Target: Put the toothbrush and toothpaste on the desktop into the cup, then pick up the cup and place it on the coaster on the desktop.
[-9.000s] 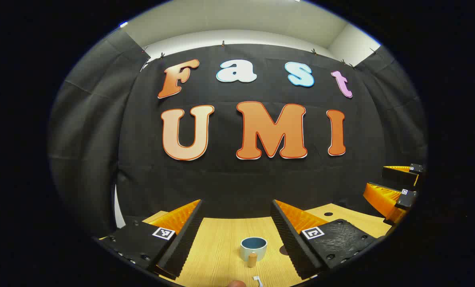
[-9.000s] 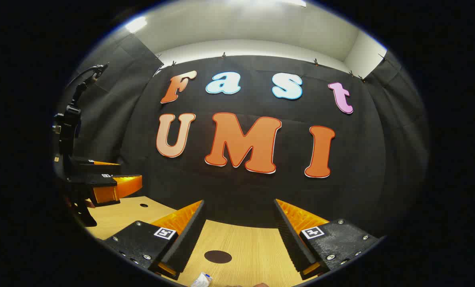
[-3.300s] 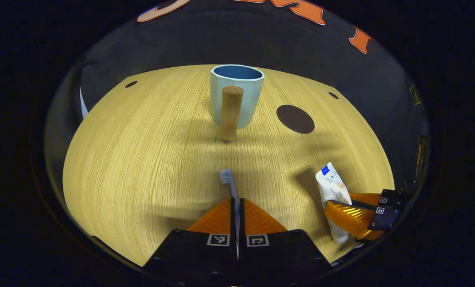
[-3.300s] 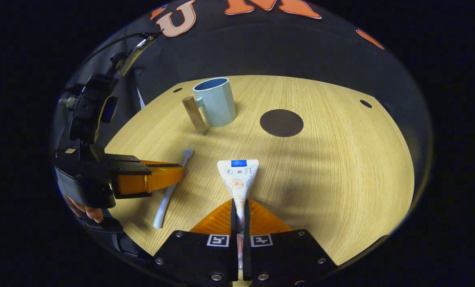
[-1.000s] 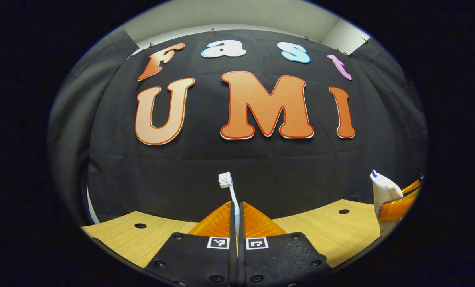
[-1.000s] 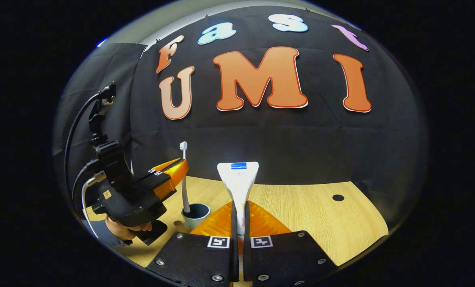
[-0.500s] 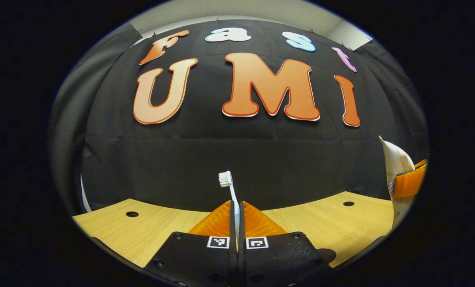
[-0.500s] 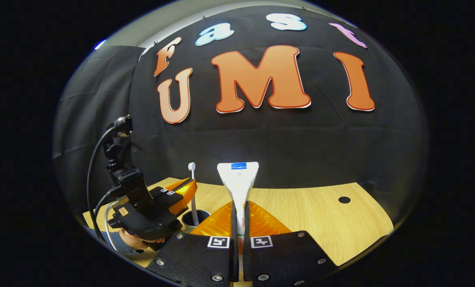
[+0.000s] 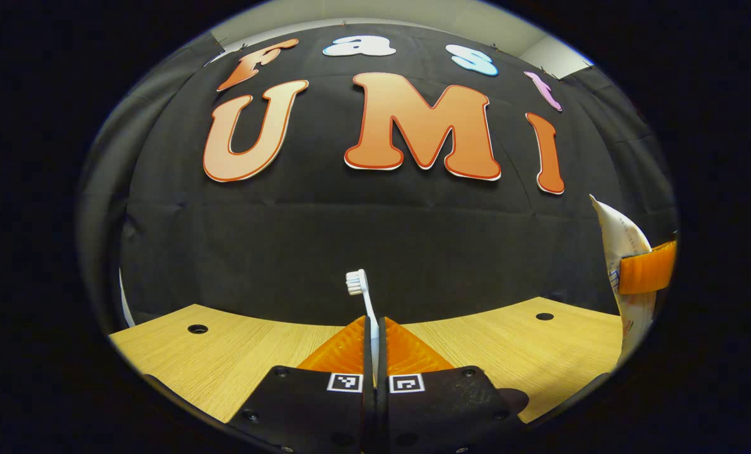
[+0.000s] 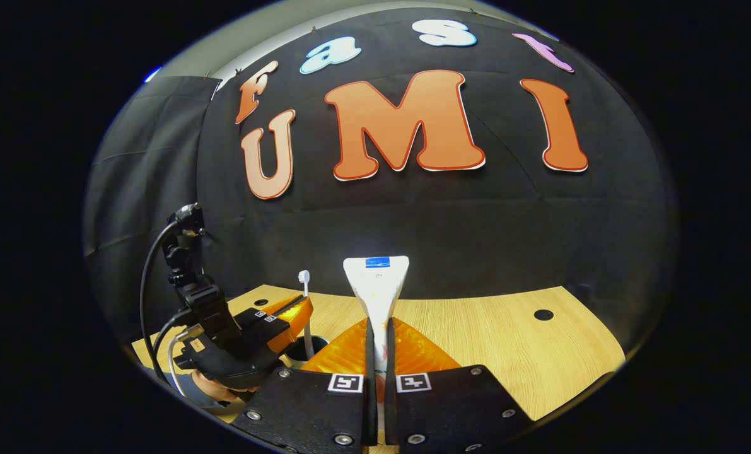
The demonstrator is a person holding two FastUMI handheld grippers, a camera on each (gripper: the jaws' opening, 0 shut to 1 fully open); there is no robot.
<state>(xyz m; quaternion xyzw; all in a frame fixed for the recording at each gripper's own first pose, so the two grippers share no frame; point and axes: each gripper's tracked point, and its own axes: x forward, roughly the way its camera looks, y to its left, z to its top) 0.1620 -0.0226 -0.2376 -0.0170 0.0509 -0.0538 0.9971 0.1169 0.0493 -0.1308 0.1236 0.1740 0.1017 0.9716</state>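
White toothbrush (image 9: 364, 302) upright between jaws

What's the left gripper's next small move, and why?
Probably open the left gripper and release. It holds the toothbrush upright, handle already down inside the cup in the right gripper view.

1. Both tools look the same up close: black textured plates behind the fingers, each with a small square black-and-white tag, plus silver screws on the right tool (image 10: 379, 334).
2. Left tool (image 10: 299, 309) has a black body, with black and white cables looping off behind it.
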